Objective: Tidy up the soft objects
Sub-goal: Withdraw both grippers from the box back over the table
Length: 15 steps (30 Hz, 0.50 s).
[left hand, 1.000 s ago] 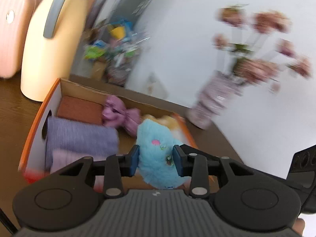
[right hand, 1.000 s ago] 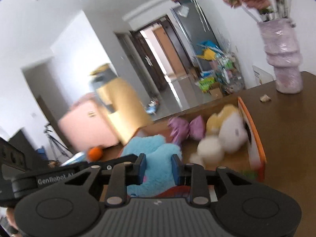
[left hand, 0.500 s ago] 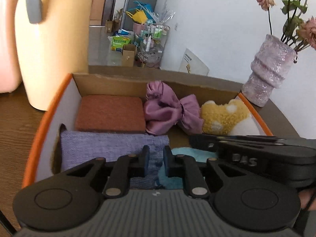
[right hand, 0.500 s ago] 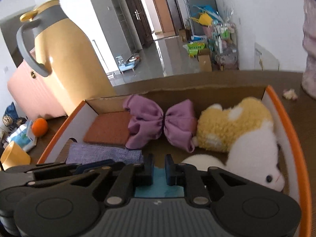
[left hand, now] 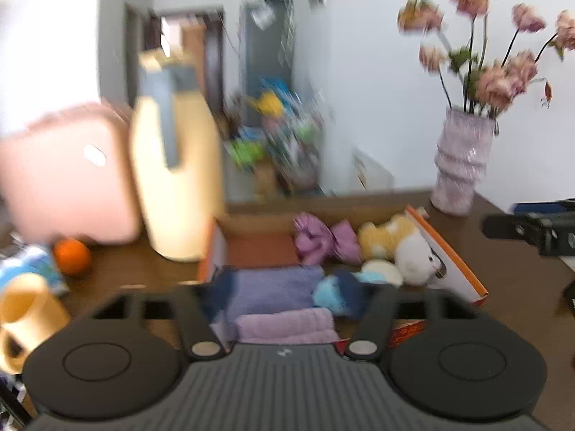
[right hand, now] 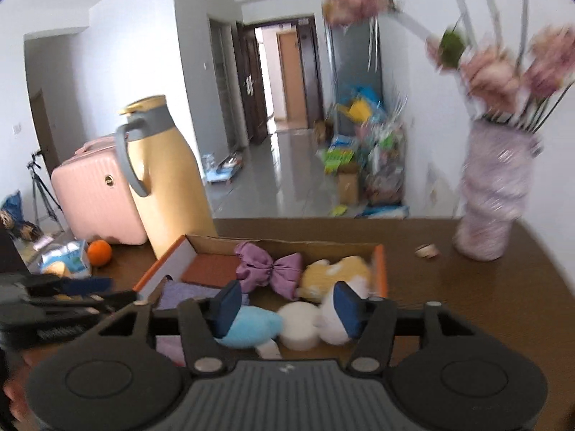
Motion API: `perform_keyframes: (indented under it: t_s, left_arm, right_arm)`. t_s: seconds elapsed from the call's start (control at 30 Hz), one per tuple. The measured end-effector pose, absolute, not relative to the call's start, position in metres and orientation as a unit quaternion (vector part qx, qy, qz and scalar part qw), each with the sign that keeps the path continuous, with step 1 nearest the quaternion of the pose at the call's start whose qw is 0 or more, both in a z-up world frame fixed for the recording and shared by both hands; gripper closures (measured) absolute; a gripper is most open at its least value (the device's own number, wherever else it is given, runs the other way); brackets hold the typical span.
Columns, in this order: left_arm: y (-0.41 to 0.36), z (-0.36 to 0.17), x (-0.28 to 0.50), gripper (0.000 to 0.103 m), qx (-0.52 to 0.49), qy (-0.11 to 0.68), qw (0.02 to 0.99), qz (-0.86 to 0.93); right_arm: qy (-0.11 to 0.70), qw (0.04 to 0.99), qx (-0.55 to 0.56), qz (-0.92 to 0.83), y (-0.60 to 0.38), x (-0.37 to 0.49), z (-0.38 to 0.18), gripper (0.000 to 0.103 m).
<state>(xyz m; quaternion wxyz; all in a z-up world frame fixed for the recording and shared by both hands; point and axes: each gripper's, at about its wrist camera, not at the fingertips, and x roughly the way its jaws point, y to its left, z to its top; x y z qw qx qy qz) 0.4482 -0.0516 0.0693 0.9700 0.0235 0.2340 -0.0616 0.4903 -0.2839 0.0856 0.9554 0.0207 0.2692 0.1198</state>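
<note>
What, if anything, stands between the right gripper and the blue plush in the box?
Nothing visible does. The right gripper is open above the box, and the blue plush lies uncovered just beyond its left finger, beside a white round piece.

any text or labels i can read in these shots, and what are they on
None can be read as words.
Small white logo mark on the right gripper ribbed body: a symbol, not letters.
Raised lettering on the black left gripper seen at the edge of the right wrist view: too blurred.
Print on the blue-and-white carton beside the orange fruit: too small.
</note>
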Motion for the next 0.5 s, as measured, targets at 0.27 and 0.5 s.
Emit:
perform_keyframes:
  t_s: [0.27, 0.5]
  left_arm:
    - [-0.051, 0.054, 0.364, 0.002, 0.015, 0.105, 0.994, -0.016]
    - [-0.049, 0.052, 0.341, 0.002, 0.009, 0.100, 0.995, -0.016]
  right_arm:
    - [0.096, 0.988, -0.086, 0.081, -0.277, 0.379, 0.057, 0.004]
    - [0.088, 0.993, -0.041, 0.071, -0.285, 0.348, 0.055, 0.003]
